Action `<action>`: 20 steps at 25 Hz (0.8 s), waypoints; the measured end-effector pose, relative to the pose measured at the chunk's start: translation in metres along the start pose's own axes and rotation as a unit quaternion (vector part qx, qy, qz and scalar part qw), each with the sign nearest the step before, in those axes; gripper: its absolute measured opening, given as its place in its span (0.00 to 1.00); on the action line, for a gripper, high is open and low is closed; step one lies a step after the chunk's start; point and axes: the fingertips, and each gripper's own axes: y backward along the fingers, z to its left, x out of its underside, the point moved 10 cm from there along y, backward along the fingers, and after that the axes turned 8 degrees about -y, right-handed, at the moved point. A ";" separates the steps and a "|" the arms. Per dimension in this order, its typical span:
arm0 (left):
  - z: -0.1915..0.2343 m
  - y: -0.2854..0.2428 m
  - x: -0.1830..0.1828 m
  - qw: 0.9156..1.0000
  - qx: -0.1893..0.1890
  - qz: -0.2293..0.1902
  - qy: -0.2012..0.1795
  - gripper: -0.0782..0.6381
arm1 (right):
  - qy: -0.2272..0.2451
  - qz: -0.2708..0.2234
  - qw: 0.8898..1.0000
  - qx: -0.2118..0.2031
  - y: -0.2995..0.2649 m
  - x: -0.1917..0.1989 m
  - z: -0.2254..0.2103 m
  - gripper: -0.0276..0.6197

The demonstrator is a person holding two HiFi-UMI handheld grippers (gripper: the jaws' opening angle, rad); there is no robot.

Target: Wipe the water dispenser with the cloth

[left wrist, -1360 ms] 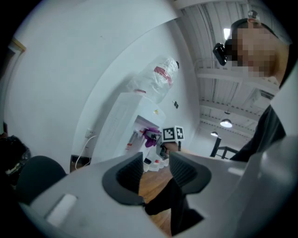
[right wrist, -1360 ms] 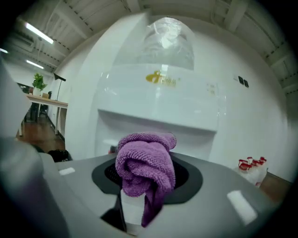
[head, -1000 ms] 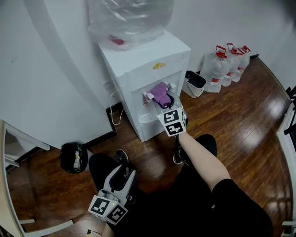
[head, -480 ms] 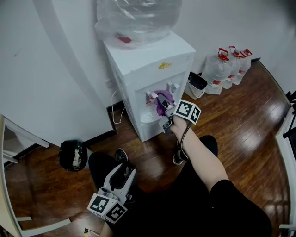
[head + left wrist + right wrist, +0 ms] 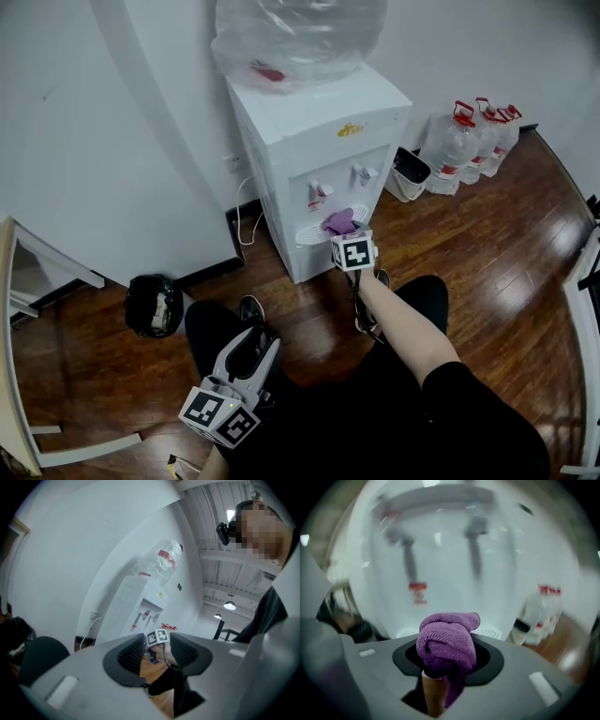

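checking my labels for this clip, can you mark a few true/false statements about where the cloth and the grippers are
1. The right gripper holds a purple cloth. True.
2. The cloth is on top of the water dispenser. False: it is low at the front, by the drip tray under the taps.
3. The left gripper holds a second cloth. False: nothing is between its jaws, and it sits low by the person's lap.
4. Red-capped water bottles stand on the floor right of the dispenser. True.
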 end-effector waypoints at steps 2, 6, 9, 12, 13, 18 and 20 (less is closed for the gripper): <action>0.000 0.000 -0.001 1.000 -0.003 -0.001 -0.006 0.38 | 0.202 -0.002 0.979 0.036 0.006 0.009 0.041 0.33; 0.000 0.000 -0.005 1.000 -0.001 -0.006 -0.014 0.38 | 0.209 -0.072 0.975 -0.032 0.039 -0.015 0.095 0.33; -0.003 0.002 -0.005 1.000 0.004 -0.006 -0.014 0.38 | 0.042 -0.134 0.982 -0.129 0.075 -0.049 0.110 0.33; -0.004 0.002 -0.004 1.000 0.009 -0.007 -0.010 0.38 | -0.078 -0.223 0.951 -0.199 0.120 -0.103 0.118 0.33; -0.005 0.003 -0.003 1.000 0.010 -0.008 -0.009 0.38 | -0.124 -0.244 0.935 -0.227 0.130 -0.117 0.118 0.33; -0.005 0.006 -0.001 1.000 0.009 -0.009 -0.006 0.38 | -0.412 -0.201 0.834 -0.307 0.092 -0.088 0.097 0.33; -0.004 0.007 0.000 1.000 0.008 -0.006 -0.002 0.38 | -0.495 -0.141 0.813 -0.272 0.051 -0.039 0.084 0.33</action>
